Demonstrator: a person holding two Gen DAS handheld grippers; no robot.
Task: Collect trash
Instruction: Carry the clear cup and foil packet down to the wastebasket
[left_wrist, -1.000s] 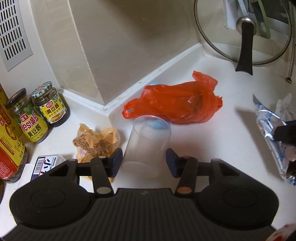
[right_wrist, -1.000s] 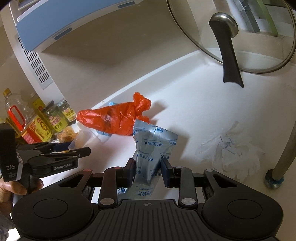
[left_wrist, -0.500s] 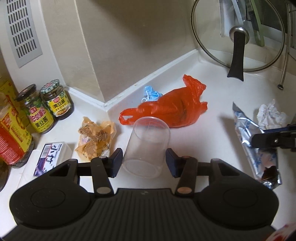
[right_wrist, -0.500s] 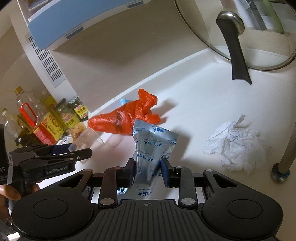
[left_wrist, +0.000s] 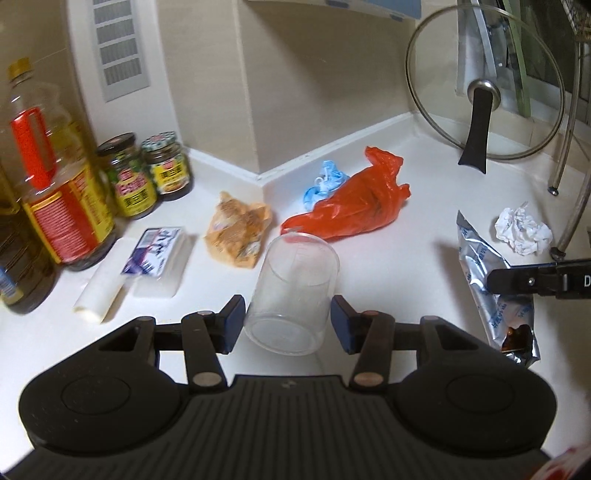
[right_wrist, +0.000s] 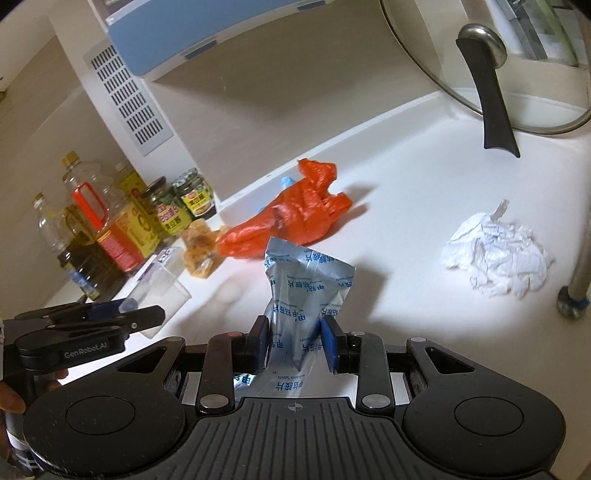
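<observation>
Risk: your left gripper (left_wrist: 287, 320) clamps the clear plastic cup (left_wrist: 293, 290) and your right gripper (right_wrist: 294, 345) pinches the foil pouch (right_wrist: 303, 295), both held near the orange bag (left_wrist: 356, 197); squeezing may crush the cup or spill pouch residue.

Both views are lit brightly and warmly from above, and the white countertop (right_wrist: 424, 192) is washed out almost to glare at centre right. Soft shadows are cast to the right of the red bag (right_wrist: 291, 218) and silver pouch (right_wrist: 306, 291). Motion blur is seen on the oil bottles (left_wrist: 55, 177) at the left-wrist view's left edge. Straight lines are bowed by fisheye distortion, and corners are darkened.
</observation>
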